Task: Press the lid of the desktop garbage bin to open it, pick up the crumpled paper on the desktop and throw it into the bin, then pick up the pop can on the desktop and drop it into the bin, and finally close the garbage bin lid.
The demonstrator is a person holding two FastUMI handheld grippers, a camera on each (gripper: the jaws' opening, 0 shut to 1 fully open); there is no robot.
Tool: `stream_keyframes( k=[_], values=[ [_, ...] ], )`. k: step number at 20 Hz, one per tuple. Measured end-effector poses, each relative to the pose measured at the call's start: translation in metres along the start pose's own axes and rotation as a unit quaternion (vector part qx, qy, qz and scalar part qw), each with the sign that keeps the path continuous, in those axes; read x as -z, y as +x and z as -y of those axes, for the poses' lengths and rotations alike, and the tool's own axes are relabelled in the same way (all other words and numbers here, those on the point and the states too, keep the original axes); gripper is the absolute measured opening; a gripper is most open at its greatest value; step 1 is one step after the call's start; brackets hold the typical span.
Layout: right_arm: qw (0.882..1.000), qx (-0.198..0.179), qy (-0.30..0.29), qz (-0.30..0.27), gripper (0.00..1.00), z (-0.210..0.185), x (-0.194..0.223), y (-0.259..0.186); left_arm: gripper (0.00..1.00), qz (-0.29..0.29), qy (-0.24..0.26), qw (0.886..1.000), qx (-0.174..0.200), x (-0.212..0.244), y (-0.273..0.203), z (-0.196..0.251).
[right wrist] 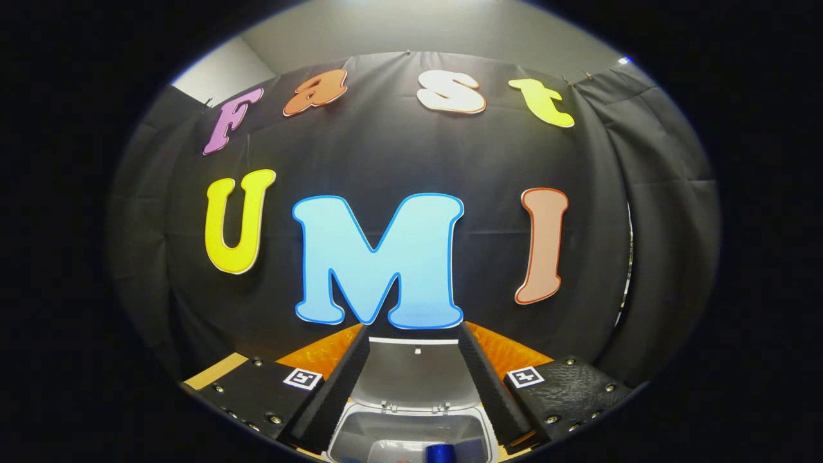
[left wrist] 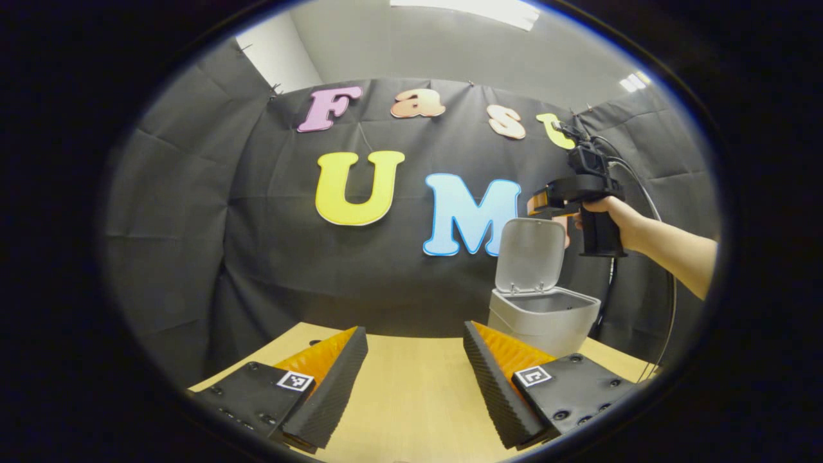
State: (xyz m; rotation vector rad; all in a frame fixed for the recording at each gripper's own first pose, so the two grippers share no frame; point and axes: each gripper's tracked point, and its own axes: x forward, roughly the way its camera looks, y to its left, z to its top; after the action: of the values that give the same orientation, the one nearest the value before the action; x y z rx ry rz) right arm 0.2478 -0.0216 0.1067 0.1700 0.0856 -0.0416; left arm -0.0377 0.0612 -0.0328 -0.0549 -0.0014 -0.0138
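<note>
The garbage bin [left wrist: 543, 315] stood on the far right part of the desktop [left wrist: 411, 392], its lid [left wrist: 530, 256] swung up and leaning back toward the booth wall, so the mouth lay open for dropping things in. In the right gripper view the bin's opening [right wrist: 411, 437] sat directly below, between the two fingers, with the raised lid [right wrist: 411, 373] just beyond them. Inside the opening a blue object [right wrist: 440, 453], probably the pop can, showed at the near edge, beside something pale that may be the crumpled paper, though it was too little seen to be sure.

The right gripper [right wrist: 411, 386] hung above the bin with its jaws spread apart and nothing between them, which suits a release over the mouth. In the left gripper view the same tool [left wrist: 569, 193] appeared held by a hand [left wrist: 611, 215] just above and behind the lid's top edge.

The left gripper [left wrist: 415, 379] waited low over the bare wood, well to the left of the bin and nearer, jaws wide and empty, kept clear of the work. Judging by this, closing the lid remained.
</note>
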Motion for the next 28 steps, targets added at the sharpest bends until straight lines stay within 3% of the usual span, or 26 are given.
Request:
stream_keyframes(
  k=[11,28],
  values=[
    [1.0,0.009,0.005,-0.014,0.89,0.008,0.007,0.018,0.98,-0.004,-0.008,1.0,-0.015,0.006,-0.005,-0.003],
    [1.0,-0.001,0.012,-0.014,0.9,0.003,0.039,-0.053,1.0,0.002,-0.004,1.0,0.011,0.008,-0.009,0.019]
  ],
)
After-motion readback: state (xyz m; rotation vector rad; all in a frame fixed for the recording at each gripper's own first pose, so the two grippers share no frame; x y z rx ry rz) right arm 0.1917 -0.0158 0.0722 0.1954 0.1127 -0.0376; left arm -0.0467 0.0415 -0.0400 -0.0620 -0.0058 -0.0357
